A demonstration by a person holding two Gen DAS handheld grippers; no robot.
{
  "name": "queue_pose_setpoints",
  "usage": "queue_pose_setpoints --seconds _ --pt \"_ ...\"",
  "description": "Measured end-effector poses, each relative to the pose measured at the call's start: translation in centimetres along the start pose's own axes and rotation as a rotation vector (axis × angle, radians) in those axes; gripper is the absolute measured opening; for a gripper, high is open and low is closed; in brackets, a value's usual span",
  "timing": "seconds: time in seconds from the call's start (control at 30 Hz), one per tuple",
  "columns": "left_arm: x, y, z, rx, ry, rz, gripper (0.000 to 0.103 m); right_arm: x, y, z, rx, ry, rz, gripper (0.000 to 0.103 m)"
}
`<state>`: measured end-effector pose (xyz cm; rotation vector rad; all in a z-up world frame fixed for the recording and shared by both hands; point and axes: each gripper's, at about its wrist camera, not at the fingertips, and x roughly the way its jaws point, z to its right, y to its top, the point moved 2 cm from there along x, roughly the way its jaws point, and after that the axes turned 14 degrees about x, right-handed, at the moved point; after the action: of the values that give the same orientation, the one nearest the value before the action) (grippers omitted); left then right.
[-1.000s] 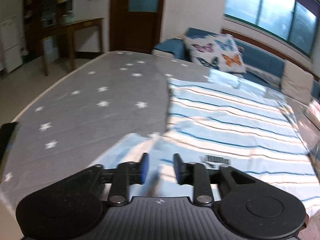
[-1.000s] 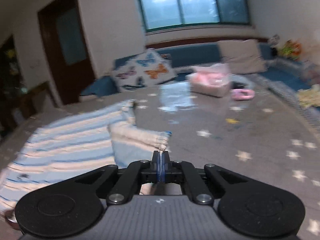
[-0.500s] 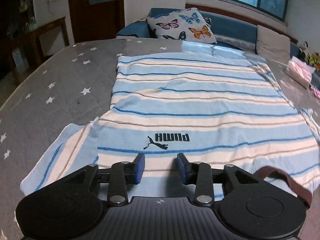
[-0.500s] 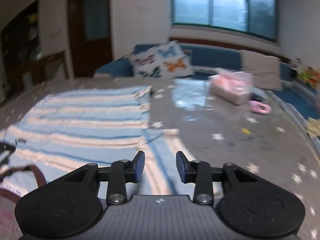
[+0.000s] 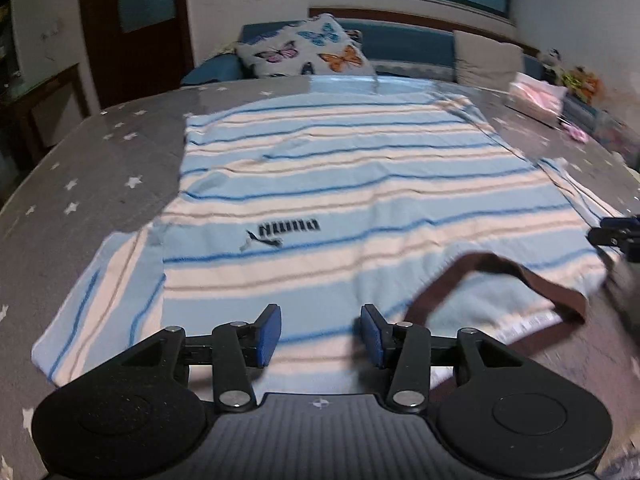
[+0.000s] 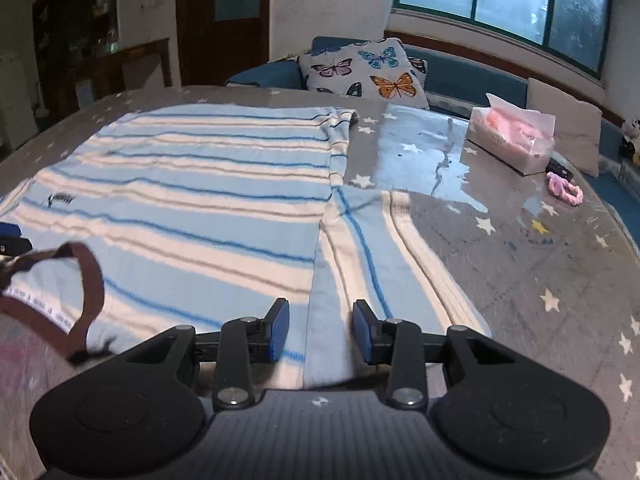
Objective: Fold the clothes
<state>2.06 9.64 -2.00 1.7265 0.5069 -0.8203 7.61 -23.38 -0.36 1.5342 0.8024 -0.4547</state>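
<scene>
Striped T-shirt (image 5: 360, 184) lies spread face up on the star-print table cover (image 5: 92, 184), collar end near the grippers, hem toward the butterfly cushion (image 5: 308, 50). A second ago the right gripper (image 6: 319, 330) was pinched shut on the edge of a sleeve, lifted off the table; half a second ago it was already parted, and now its blue pads stand wide apart, holding nothing, low over the seam where the right sleeve (image 6: 384, 256) meets the body. That sleeve now lies flat and stretched out to the side, touching the table. The left gripper (image 5: 320, 334), open through all three moments, has swung from the bare table onto the shirt; it hangs just above the chest below the black logo (image 5: 280, 230), fingers apart, empty. Left sleeve (image 5: 104, 292) also lies flat. Brown collar band (image 5: 496, 276) stands up a little in a loop, not pressed down. Judgement: the spreading step looks finished, no fold made yet. Both grippers are free and placed at the near end, so a first fold could start from a sleeve or shoulder. The raised collar may bunch if folded over. Pink tissue pack (image 6: 516, 140) sits well apart, out of the way.
</scene>
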Motion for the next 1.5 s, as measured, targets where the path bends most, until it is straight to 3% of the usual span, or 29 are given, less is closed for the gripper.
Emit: queue_pose_setpoints --seconds 0.37,0.47,0.67,0.8,0.9,1.1,1.33,1.5 --pt "-1.0 0.0 -0.9 0.030 -0.087 -0.021 0.047 -1.8 0.0 0.5 0.005 0.036 -0.081 0.035" --pt "-1.2 0.3 -1.9 0.006 -0.070 -0.005 0.048 -2.1 0.8 0.0 -0.001 0.056 -0.057 0.035" --pt "-0.5 0.3 -5.5 -0.140 -0.002 -0.001 0.048 -0.8 1.7 -1.8 -0.023 0.093 -0.021 0.042" --pt "0.0 -0.3 -7.8 -0.198 0.049 -0.019 0.048 0.3 1.8 -3.1 -0.045 0.108 -0.047 0.047" --pt "-0.4 -0.8 -9.1 -0.245 0.026 -0.001 0.049 0.2 1.8 -4.1 -0.090 0.120 -0.044 0.048" --pt "-1.2 -1.5 -9.7 -0.271 0.050 0.015 0.055 0.7 2.3 -7.0 -0.147 0.187 -0.034 0.053" --pt "-2.6 -3.4 -11.6 -0.346 0.136 0.004 0.056 2.3 0.8 -10.7 -0.227 0.254 -0.090 0.053" --pt "-3.5 -4.8 -13.5 -0.424 0.205 -0.008 0.057 1.8 1.0 -12.7 -0.275 0.278 -0.077 0.053"
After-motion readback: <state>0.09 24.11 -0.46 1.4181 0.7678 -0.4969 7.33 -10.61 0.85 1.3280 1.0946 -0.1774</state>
